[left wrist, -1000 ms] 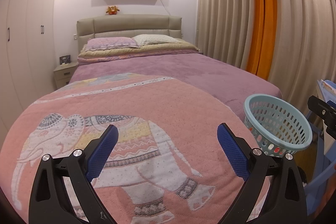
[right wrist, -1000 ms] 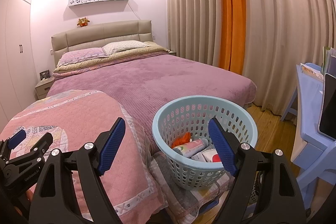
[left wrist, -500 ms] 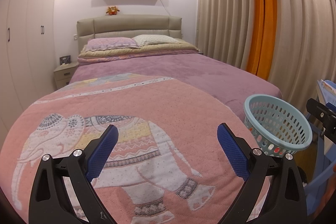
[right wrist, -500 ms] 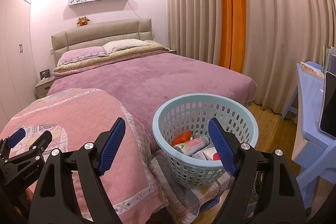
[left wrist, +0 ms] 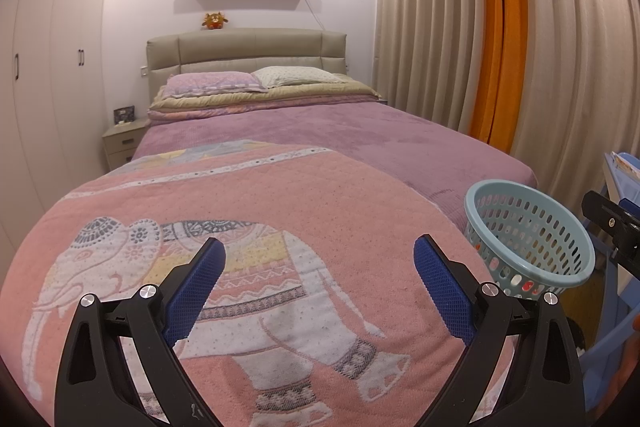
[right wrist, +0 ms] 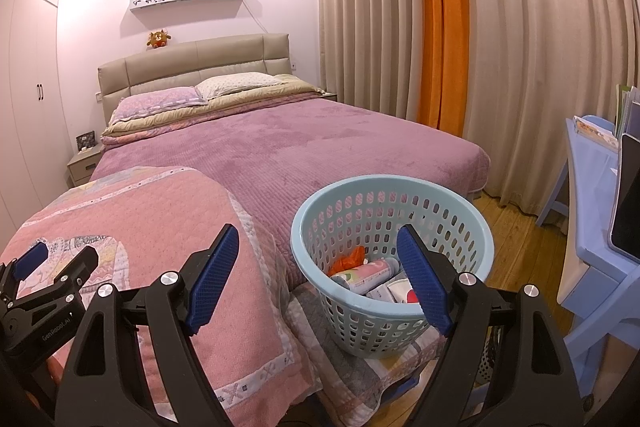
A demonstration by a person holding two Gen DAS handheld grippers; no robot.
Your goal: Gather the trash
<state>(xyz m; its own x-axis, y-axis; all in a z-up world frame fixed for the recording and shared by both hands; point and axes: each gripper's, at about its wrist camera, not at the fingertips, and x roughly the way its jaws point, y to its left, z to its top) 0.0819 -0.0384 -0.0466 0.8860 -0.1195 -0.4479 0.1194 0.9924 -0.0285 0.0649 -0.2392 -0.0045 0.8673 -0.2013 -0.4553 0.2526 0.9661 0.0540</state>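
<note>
My left tongs point(left wrist: 318, 283) and right tongs point(right wrist: 318, 275) gape empty; trash point(right wrist: 370, 273) lies in basket point(right wrist: 478, 227).

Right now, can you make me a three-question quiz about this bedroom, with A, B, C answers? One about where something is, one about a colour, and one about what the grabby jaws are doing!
1. Where does the basket stand?
A. On a patchwork cloth at the foot of the bed
B. On the pillows
C. On the nightstand

2. What colour is the basket?
A. Orange
B. Light blue
C. Black

3. How do the right gripper jaws stand?
A. Shut on a can
B. Shut on the blanket
C. Open, holding nothing

Answers:
1 A: the patchwork cloth lies under it, beside the pink elephant blanket.
2 B: its rim and holed wall are light blue.
3 C: the blue pads stand far apart with nothing pressed between them; the trash lies in the basket.
</note>
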